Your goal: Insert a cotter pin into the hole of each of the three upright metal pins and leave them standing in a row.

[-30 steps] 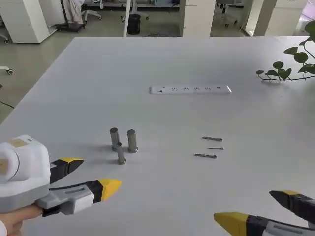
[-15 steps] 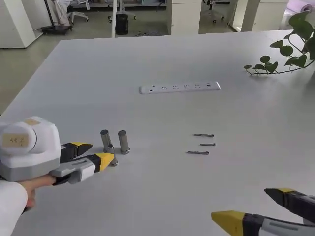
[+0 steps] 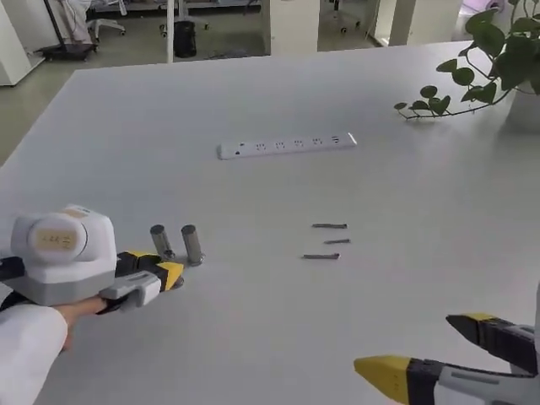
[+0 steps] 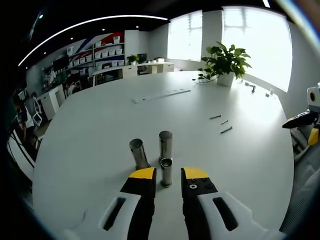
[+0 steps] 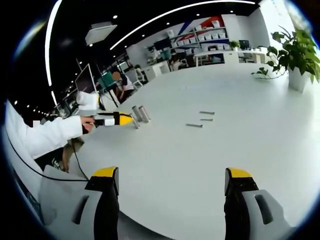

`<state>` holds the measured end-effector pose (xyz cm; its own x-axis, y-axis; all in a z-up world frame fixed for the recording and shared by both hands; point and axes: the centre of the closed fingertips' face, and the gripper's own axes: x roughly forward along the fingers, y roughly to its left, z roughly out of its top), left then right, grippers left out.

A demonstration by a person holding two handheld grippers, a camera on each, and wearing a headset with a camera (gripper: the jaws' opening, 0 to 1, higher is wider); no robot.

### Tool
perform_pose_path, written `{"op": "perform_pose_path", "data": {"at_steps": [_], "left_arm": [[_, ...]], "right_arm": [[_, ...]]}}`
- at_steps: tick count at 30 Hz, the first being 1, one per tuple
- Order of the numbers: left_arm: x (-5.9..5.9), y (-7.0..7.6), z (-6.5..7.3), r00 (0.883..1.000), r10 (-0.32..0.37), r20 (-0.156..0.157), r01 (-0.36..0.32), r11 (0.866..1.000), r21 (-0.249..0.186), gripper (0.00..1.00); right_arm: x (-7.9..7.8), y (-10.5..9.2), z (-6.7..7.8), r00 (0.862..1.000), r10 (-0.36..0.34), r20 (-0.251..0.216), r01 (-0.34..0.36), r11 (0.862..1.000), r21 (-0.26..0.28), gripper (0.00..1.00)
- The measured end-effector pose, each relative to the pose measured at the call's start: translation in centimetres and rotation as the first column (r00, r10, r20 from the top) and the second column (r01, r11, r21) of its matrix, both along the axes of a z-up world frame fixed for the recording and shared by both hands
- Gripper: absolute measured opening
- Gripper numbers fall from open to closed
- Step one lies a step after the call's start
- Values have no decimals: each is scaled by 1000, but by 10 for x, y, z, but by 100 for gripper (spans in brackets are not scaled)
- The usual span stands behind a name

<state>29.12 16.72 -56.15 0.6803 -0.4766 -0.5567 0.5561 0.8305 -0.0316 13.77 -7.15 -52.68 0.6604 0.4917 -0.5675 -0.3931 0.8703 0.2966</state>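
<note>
- The nearest metal pin (image 4: 166, 172) stands upright between the tips of the left tongs (image 4: 168, 173), with a thin strip of worktop (image 3: 253, 337) showing on each side of it.
- The left tongs are only narrowly parted. Their jaws flank that pin without clamping it and have hold of nothing.
- The two other metal pins (image 4: 138, 153) stand upright just beyond those tips, close together. One is straight ahead of the jaws and the other a little to their left.
- The three cotter pins (image 3: 337, 241) lie flat on the worktop, apart from one another. They are well off to the right of the left tongs and well ahead of the right tongs (image 3: 426, 346).
- The right tongs are spread wide, with nothing between the jaws.
- A power strip (image 3: 287, 145) lies far beyond both tongs, past the pins.
- A leafy plant (image 3: 485, 51) stands farther off, ahead and to the right of the right tongs.
- A white sleeve (image 3: 29, 346) sits behind the left tongs.
</note>
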Motion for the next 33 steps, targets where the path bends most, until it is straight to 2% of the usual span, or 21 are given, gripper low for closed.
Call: {"op": "perform_pose_path", "data": {"at_steps": [6, 9, 11, 13, 14, 15, 17, 20, 22, 23, 25, 29, 33], "left_arm": [[6, -3, -2, 1000, -8, 3, 8, 1000, 6, 10], [4, -4, -4, 999, -35, -3, 35, 999, 25, 9], [6, -2, -3, 999, -41, 13, 40, 998, 47, 7], [4, -4, -2, 999, -47, -8, 47, 999, 22, 7], [1, -5, -1, 999, -38, -34, 38, 999, -6, 7], [1, -5, 0, 999, -34, -35, 34, 999, -17, 7], [0, -6, 3, 999, -37, -23, 36, 999, -18, 7], [-8, -15, 7, 995, -98, -1, 98, 995, 3, 7], [-14, -21, 9, 989, -145, 14, 144, 989, 19, 7], [-16, -23, 10, 990, -144, 11, 144, 990, 11, 7], [-21, -30, 15, 983, -183, 34, 182, 983, 22, 7], [-32, -46, 26, 960, -272, 64, 269, 962, 54, 7], [-41, -59, 34, 941, -331, 74, 328, 943, 50, 7]], "right_arm": [[0, -3, -1, 1000, -9, -3, 9, 1000, 2, 85], [0, -3, -2, 1000, -8, -6, 8, 1000, 4, 85], [0, -3, -2, 1000, -8, -7, 8, 1000, 4, 85], [1, -2, -2, 1000, -7, -6, 7, 1000, 5, 85], [1, -2, -2, 1000, -5, -5, 5, 1000, 5, 85], [1, -2, -2, 1000, -4, -4, 4, 1000, 6, 84], [1, -1, -1, 1000, -1, -3, 1, 1000, 8, 84], [1, 0, -1, 1000, 1, 0, -1, 1000, 9, 84], [1, 1, -1, 1000, 4, 2, -4, 1000, 9, 84], [1, 1, -1, 1000, 5, 2, -5, 1000, 9, 84], [1, 2, -1, 1000, 6, 1, -6, 1000, 12, 83], [-1, 2, -3, 1000, 2, -8, -2, 1000, 9, 85], [-1, 2, -3, 1000, 3, -8, -3, 1000, 6, 85]]}}
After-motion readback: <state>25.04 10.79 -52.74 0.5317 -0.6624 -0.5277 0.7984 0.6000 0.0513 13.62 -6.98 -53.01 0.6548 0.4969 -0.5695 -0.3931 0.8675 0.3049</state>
